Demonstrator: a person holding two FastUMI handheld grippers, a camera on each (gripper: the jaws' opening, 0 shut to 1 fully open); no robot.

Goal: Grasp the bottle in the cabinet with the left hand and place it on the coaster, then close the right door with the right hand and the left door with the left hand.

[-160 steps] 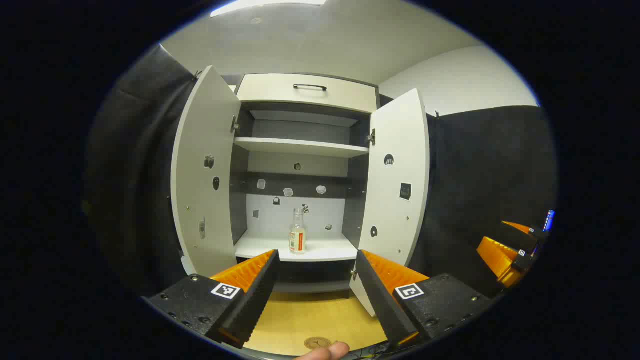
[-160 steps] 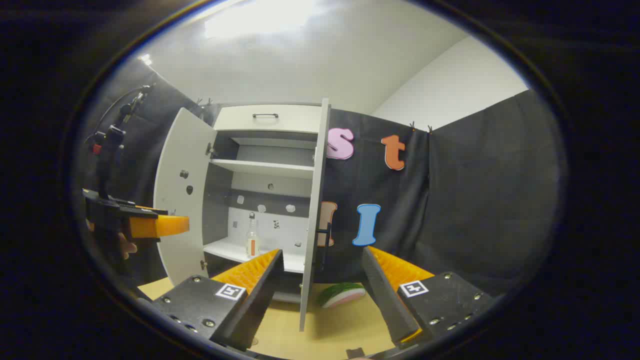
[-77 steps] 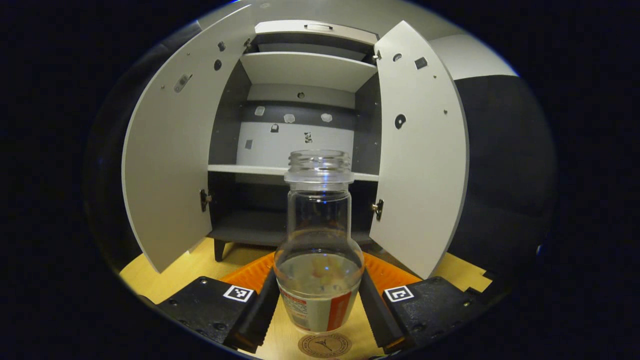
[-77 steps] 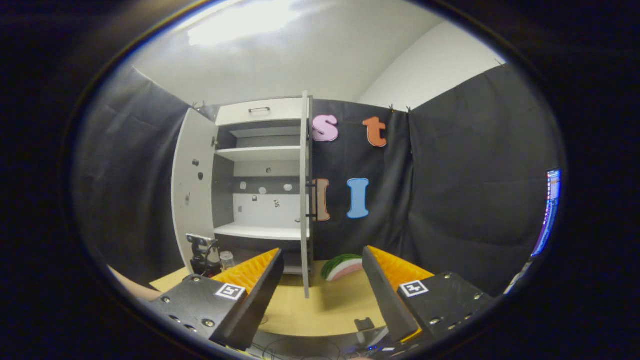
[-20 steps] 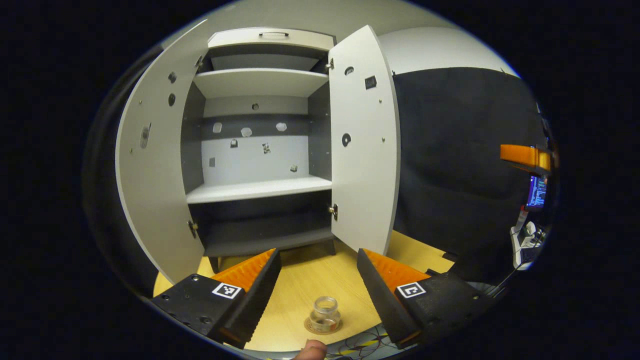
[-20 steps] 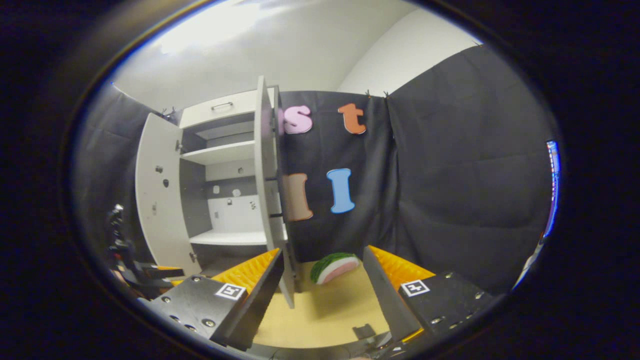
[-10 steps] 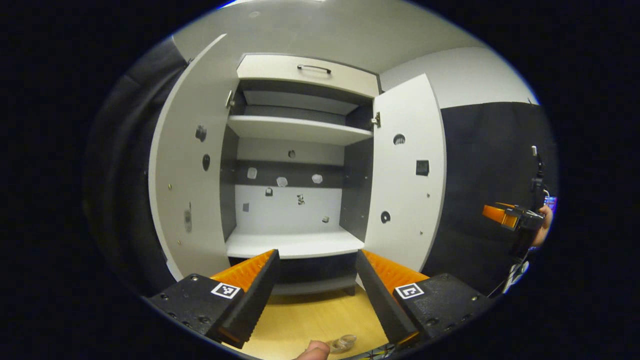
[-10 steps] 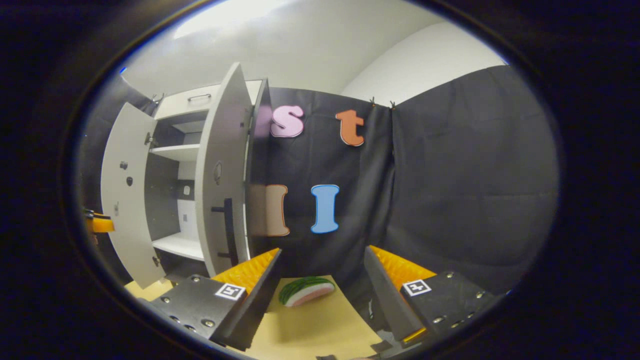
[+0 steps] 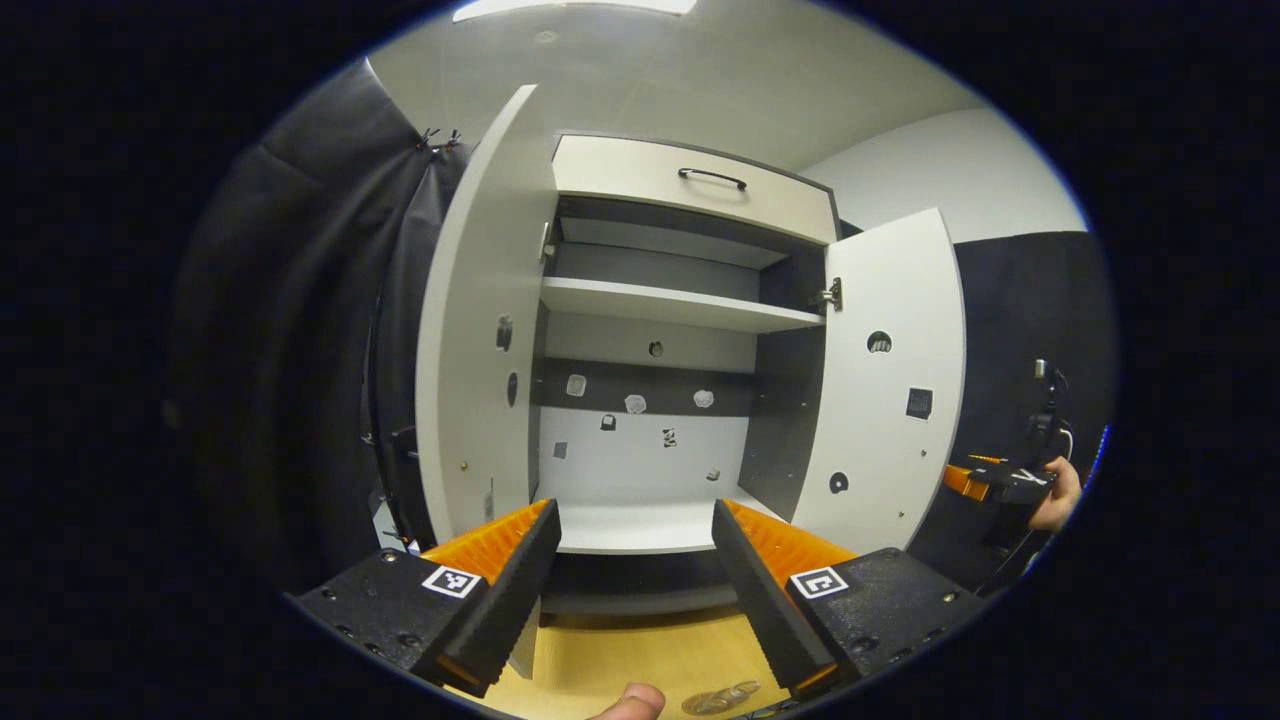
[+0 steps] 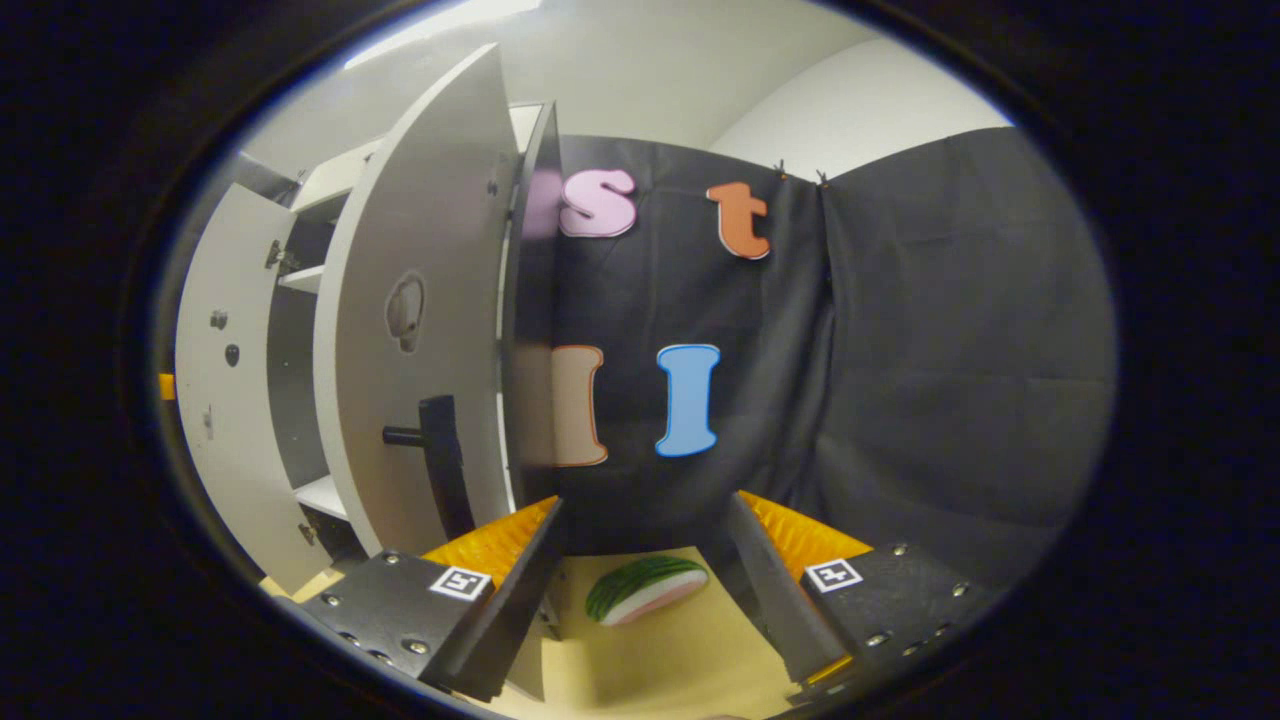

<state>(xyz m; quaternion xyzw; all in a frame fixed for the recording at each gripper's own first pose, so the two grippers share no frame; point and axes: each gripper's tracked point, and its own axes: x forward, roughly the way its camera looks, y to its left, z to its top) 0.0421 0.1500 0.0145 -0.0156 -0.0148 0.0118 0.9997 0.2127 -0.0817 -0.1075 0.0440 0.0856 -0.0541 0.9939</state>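
The white cabinet stands with both doors swung out and its lower shelf bare. The clear bottle shows at the bottom edge of the left gripper view, on the wooden table. My left gripper is open and holds nothing, facing the shelf. My right gripper is open too, close to the outer face of the right door, to the right of its black handle. From the left gripper view the right gripper sits beyond the right door.
The left door juts toward me at the left. A watermelon slice lies on the wooden table between the right gripper's fingers. A thumb shows at the bottom edge. A hand holds the right gripper.
The left gripper has lifted away from the bottle and turned toward the left door. The right gripper has come closer to the right door's outer face and handle.
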